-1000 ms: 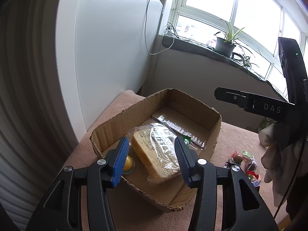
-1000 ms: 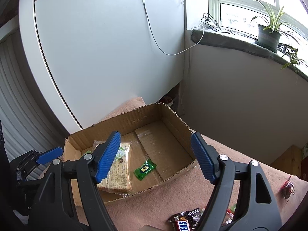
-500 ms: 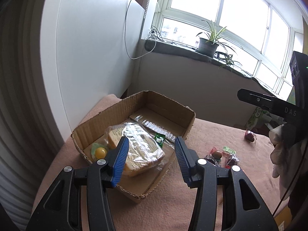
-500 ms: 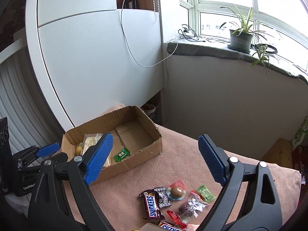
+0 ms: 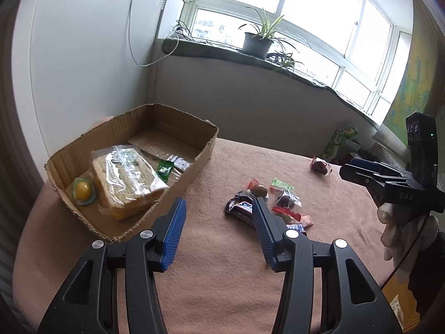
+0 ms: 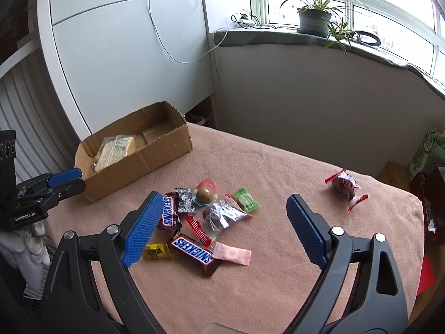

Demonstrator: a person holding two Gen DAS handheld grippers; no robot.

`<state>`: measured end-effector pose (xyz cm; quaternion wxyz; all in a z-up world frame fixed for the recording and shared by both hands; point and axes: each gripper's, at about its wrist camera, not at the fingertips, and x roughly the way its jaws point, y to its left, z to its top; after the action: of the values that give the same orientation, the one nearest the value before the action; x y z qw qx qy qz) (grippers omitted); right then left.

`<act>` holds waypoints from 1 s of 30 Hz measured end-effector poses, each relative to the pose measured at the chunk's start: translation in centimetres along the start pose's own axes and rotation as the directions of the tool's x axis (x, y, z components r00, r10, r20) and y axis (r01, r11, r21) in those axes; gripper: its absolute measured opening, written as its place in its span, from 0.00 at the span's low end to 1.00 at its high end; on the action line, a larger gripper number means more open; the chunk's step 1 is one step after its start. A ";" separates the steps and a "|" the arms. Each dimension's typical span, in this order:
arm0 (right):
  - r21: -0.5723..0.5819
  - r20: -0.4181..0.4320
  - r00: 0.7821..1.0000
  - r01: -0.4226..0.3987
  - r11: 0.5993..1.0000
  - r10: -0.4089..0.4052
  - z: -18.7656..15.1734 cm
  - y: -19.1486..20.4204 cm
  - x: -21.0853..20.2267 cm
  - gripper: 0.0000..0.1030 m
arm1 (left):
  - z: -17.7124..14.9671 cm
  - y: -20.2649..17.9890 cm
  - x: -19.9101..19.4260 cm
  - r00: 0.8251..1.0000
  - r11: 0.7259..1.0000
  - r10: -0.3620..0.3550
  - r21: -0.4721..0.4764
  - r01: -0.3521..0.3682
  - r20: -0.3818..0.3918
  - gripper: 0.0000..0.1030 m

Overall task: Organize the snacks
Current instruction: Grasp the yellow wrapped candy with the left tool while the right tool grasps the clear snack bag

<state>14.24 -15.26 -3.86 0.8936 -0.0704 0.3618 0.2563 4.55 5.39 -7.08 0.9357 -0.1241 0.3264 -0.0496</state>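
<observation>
Blue-padded jaws of the right hand-held gripper (image 6: pixel 222 231) stand wide and have just been opening, with nothing clamped between them; they hang above the loose pile of wrapped snacks (image 6: pixel 205 222) on the pink cloth-covered bench (image 6: pixel 278 292). That reads as the reach for the next sweet, so the coming move calls for lowering onto one wrapper, probably the brown Snickers bar (image 6: pixel 193 252) at the pile's near edge, and closing without catching its neighbours. The left hand-held gripper (image 5: pixel 217 233) is about half open and empty, poised over bare cloth between the pile and the open brown cardboard box (image 5: pixel 194 167). Left of the pile, that box already holds a clear-wrapped block of yellow wafers (image 5: pixel 125 178), a small green sachet (image 5: pixel 164 168) and a round yellow jelly cup (image 5: pixel 83 190). Well to the right of the pile lies a lone dark sweet in a red-ended wrapper (image 6: pixel 345 188)
</observation>
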 end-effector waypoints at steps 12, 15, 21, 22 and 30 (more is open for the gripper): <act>0.166 -0.088 0.994 -0.045 0.985 0.061 -3.3 -4.0 1.9 0.90 | -3.1 -4.5 3.1 0.990 0.994 -0.082 0.062 0.090 -0.114 0.47; 0.230 -0.114 0.988 -0.075 0.970 0.103 -2.9 -4.0 3.3 0.90 | -3.6 -5.4 4.0 0.987 0.991 -0.091 0.088 0.104 -0.134 0.47; 0.351 -0.173 0.969 -0.104 0.931 0.174 -1.9 -4.3 6.9 0.90 | -4.4 -6.1 6.0 0.980 0.983 -0.076 0.154 0.105 -0.182 0.47; 0.369 -0.184 0.965 -0.106 0.923 0.185 -1.9 -4.3 7.5 0.90 | -4.5 -6.2 6.3 0.980 0.981 -0.073 0.163 0.104 -0.186 0.47; 0.448 -0.250 0.938 -0.109 0.887 0.242 -1.6 -3.9 10.6 0.84 | -5.1 -7.4 8.1 0.974 0.965 -0.062 0.235 0.114 -0.217 0.47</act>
<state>21.73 -14.82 -12.53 0.7947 0.1226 0.5449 0.2377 7.57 -4.22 -13.83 0.9014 -0.0159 0.4078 -0.1442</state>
